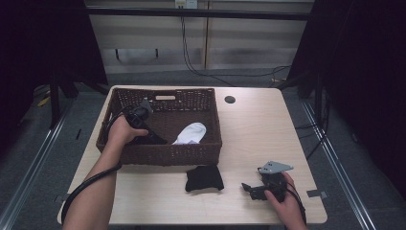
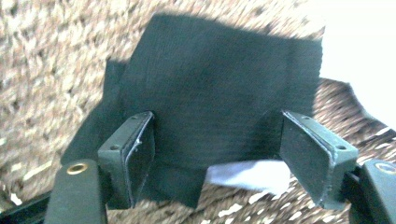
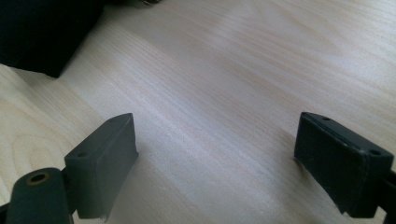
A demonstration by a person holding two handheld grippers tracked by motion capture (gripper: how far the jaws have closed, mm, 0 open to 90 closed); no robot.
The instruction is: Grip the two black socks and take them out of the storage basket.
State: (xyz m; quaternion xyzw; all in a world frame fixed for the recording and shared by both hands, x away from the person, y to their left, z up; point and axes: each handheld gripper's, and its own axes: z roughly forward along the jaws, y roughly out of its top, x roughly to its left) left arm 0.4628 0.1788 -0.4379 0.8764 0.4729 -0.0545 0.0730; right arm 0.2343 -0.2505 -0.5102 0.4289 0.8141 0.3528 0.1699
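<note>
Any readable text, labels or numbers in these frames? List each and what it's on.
None readable.
Basket, white sock, black sock and table: no print visible.
Left gripper and right gripper: no markings on the jaws.
Pale box on the back wall: too small to tell whether it bears text.

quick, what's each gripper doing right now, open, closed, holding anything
Left gripper: open, jaws on either side of a black cloth in the basket, not clamped.
Right gripper: open, holding nothing, low over the table.
</note>
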